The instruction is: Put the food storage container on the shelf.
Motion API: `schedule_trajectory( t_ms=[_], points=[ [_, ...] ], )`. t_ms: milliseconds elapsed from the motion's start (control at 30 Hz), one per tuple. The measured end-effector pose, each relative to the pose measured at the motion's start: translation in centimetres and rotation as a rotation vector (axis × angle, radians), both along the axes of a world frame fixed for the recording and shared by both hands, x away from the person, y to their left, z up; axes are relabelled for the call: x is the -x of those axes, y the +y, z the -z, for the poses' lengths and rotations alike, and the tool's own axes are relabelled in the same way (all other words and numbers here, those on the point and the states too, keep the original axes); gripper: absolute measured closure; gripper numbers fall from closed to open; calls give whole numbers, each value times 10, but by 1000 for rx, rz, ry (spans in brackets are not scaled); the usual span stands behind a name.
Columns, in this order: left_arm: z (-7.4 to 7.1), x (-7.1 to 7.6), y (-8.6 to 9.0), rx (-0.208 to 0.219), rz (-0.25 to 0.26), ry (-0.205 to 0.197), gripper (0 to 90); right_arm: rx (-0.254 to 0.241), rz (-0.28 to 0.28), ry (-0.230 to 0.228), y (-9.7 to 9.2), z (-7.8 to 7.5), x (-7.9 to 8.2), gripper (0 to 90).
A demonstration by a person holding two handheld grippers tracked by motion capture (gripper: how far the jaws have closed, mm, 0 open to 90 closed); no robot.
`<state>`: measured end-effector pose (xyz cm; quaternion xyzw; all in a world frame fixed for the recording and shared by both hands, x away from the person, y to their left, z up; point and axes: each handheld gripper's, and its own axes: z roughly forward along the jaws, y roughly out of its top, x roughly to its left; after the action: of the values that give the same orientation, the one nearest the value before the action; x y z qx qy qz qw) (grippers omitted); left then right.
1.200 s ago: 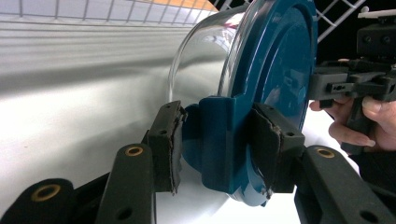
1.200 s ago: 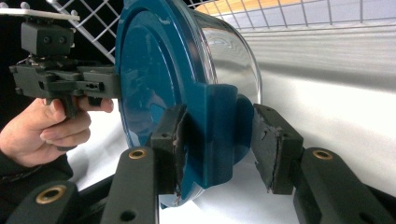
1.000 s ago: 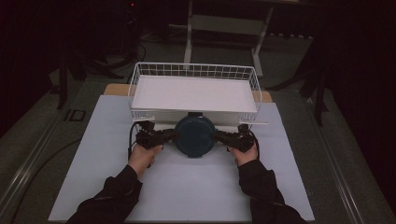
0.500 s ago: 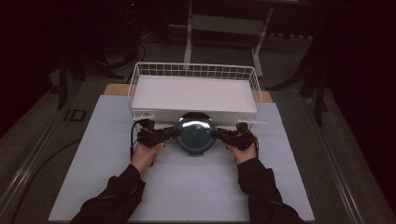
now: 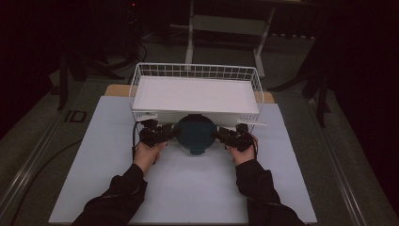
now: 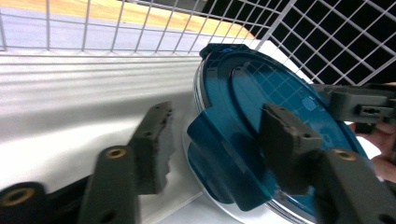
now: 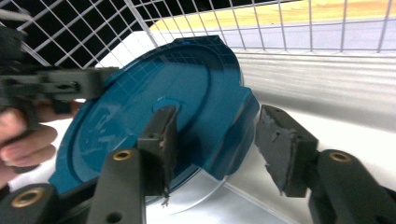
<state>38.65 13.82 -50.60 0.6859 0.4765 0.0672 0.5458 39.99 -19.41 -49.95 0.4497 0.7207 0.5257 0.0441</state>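
We judge we are letting go of the blue lid (image 5: 195, 133), propped against the wire basket (image 5: 141, 77); left claw (image 5: 165, 133) and right claw (image 5: 225, 136) have just spread off its tabs, so next we back away gently.

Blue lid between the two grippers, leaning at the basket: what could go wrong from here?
1. The blue lid stands tilted on its edge against the wire basket. Both the left gripper and the right gripper have just been opening, their pads off its side tabs, so it may slide or drop flat.
2. It leans outside the basket's near wall, not inside; a nudge could roll it along the table.
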Motion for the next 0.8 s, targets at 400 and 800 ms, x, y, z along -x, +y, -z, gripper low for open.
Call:
schedule_trajectory(
  t_ms=[400, 800],
  points=[
    [-14, 35, -10, -61, 168, -59, 45, 85, -8, -77, 0, -15, 26, 400],
    [-23, 76, -2, -93, 206, -85, 12, 126, -85, -110, 12, -28, 68, 479]
  ],
)
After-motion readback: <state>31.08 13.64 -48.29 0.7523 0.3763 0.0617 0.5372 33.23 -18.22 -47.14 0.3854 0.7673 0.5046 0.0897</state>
